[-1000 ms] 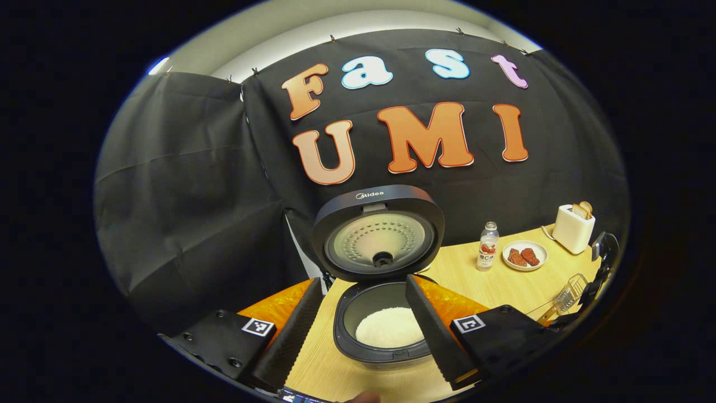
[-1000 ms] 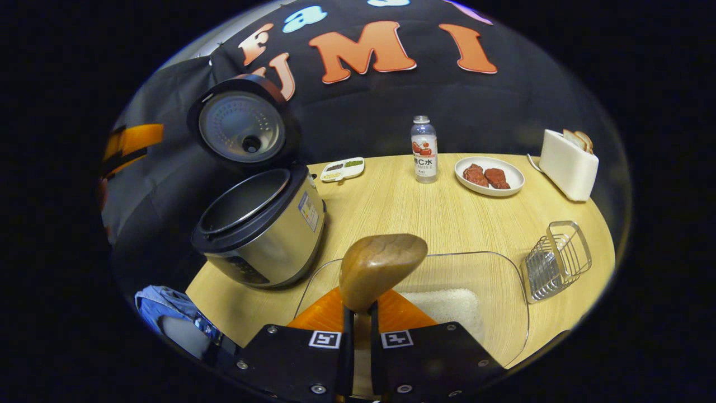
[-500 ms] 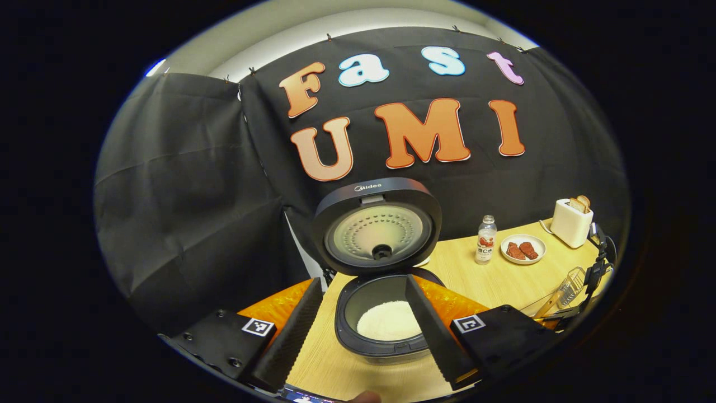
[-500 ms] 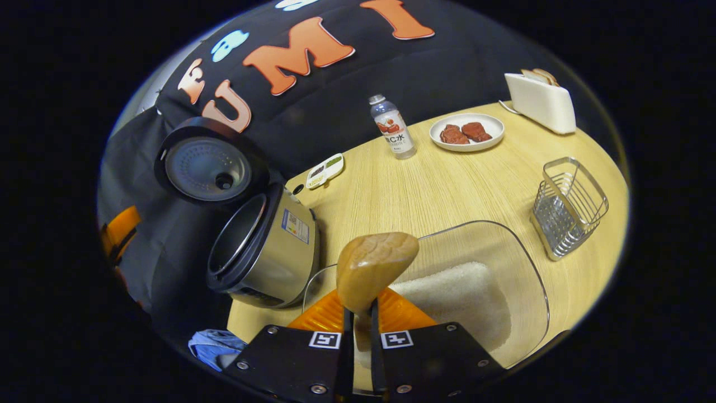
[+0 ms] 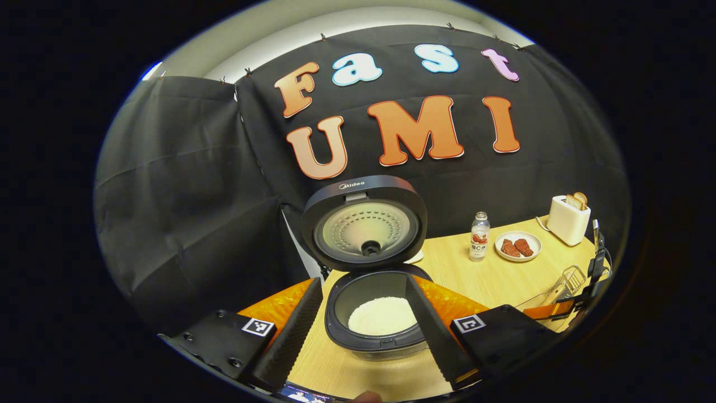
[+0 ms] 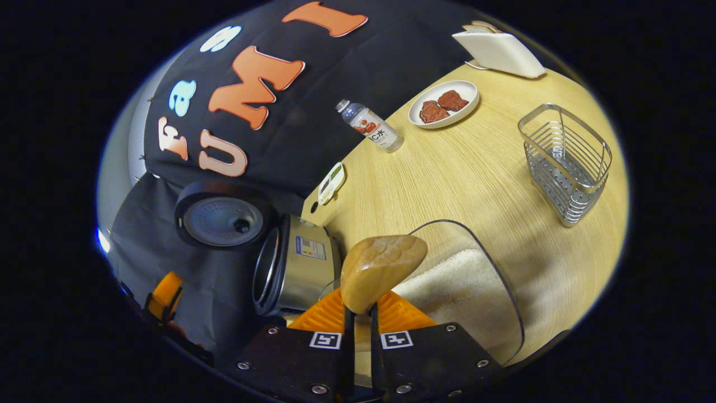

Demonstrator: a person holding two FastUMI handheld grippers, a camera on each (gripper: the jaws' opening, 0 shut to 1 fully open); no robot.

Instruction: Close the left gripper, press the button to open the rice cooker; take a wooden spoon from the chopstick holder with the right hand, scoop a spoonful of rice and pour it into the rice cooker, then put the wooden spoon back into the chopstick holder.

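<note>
Pale wooden tabletop is tilting across my right gripper view: since a second ago I am rolling the right gripper, clamped on the brown wooden spoon, toward the clear tray of white rice. I judge scooping is beginning. My left gripper is hanging open before the lid-up black rice cooker.

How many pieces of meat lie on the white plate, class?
2: both pieces of meat lie side by side on the white plate, which stands on the table between the bottle and the toaster.
</note>
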